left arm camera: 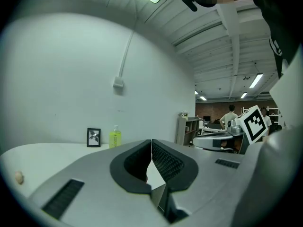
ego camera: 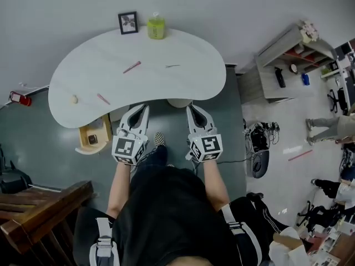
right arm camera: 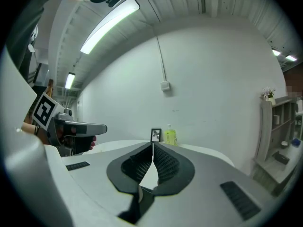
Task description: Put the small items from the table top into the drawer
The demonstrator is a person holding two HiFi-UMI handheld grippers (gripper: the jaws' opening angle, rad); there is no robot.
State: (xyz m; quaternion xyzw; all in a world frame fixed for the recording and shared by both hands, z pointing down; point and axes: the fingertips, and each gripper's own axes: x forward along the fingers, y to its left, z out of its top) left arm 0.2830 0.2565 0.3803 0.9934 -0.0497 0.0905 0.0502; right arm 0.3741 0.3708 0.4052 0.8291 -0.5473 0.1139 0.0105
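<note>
from the head view, the white kidney-shaped table point(ego camera: 183, 85) lies at the person's 12 o'clock, with a picture frame point(ego camera: 128, 22) and a green bottle point(ego camera: 156, 26) side by side on its far edge. the small items are all on the top: a pink stick point(ego camera: 132, 67) near the middle, a thin dark sliver point(ego camera: 172, 66) at its 3 o'clock, a second pink stick point(ego camera: 104, 98) towards 8 o'clock, and a pale round lump point(ego camera: 74, 99) just beyond that by the left end. the wooden drawer point(ego camera: 83, 140) stands open under the table's 7 o'clock edge, with one small dark thing in it. the left gripper point(ego camera: 144, 108) and the right gripper point(ego camera: 190, 108) point at the near edge, side by side and apart from every item. in the left gripper view the tongs are pressed together with nothing between them; the frame and bottle sit at 11 o'clock and the lump at 9 o'clock. in the right gripper view the tongs are likewise closed and empty, with the frame and bottle dead ahead at 12 o'clock.
</note>
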